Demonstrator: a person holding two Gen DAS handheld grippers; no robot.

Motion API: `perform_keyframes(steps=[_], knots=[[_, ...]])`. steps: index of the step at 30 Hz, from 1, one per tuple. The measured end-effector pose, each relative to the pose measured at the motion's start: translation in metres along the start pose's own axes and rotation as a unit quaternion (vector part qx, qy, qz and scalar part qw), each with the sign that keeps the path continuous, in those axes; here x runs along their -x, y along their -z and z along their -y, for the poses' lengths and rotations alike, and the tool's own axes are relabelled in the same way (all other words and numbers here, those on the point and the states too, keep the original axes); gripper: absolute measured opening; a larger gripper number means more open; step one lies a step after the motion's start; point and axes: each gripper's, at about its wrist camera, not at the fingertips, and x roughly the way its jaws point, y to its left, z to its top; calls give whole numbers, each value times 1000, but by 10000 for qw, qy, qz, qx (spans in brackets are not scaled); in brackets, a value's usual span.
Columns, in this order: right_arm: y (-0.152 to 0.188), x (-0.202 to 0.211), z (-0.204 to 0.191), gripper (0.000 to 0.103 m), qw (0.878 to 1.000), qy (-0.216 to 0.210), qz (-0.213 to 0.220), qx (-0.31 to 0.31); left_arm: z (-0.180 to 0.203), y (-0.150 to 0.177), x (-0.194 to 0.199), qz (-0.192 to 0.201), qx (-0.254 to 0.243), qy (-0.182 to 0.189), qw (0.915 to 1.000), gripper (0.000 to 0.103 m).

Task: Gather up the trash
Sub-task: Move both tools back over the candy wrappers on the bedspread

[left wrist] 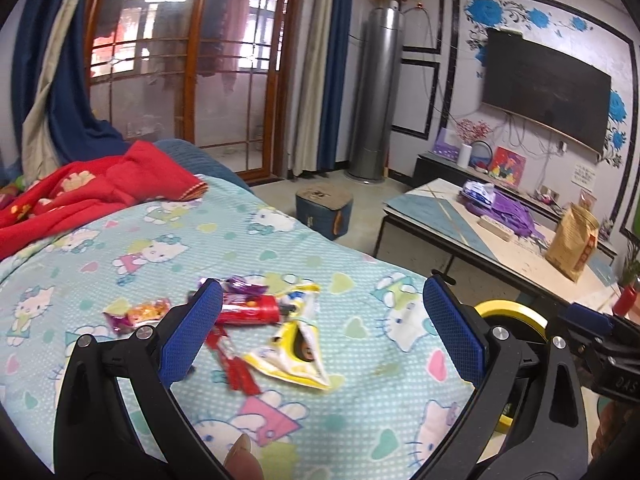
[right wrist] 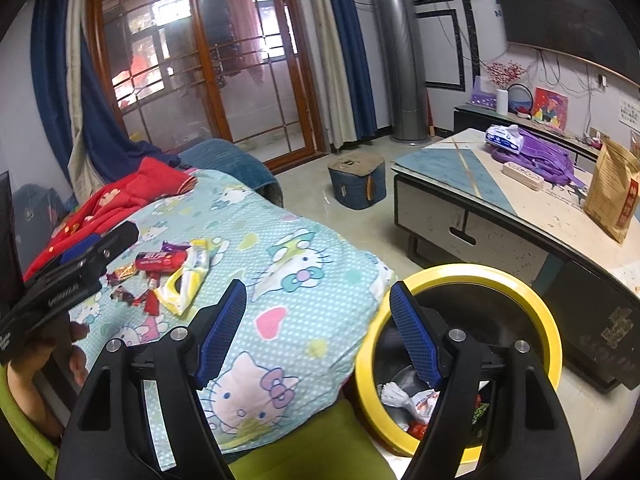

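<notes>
Left gripper [left wrist: 320, 328] spread, empty — wrapper pile [left wrist: 256, 320] dead ahead, yellow wrapper [left wrist: 296, 356] lengthwise between jaws. Right gripper [right wrist: 318, 328] spread, farther, by bin [right wrist: 472, 360].

Home living room. Wall-mounted television [left wrist: 546, 92] on a wall with blue flower decals; low cabinet [left wrist: 440, 164] beneath it. Coffee table [right wrist: 516, 204] carries a purple bag [right wrist: 536, 156] and a brown paper bag [right wrist: 614, 192]. Wood-framed glass sliding doors [left wrist: 192, 60] with blue curtains [left wrist: 336, 64]. Standing air conditioner [left wrist: 376, 96]. Sofa under a cartoon-cat sheet [left wrist: 280, 248].
</notes>
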Motion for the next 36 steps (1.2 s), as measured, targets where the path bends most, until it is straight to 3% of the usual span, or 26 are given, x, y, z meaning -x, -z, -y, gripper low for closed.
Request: perform_keyframes(steps=[14,31,36], knots=[[5,-14,-40,72,9991,-221,-196,313,-56,-1,-2,-90,554,-261,9981,92],[7,-58,-97,72,9940,-642,-514,716,-136,-1,-5,-399,1352,-283,9896,92],[7,-74,-110,72,9923,-744,-643,758,-157,0,-4,-438,1598,-263,9858,84]])
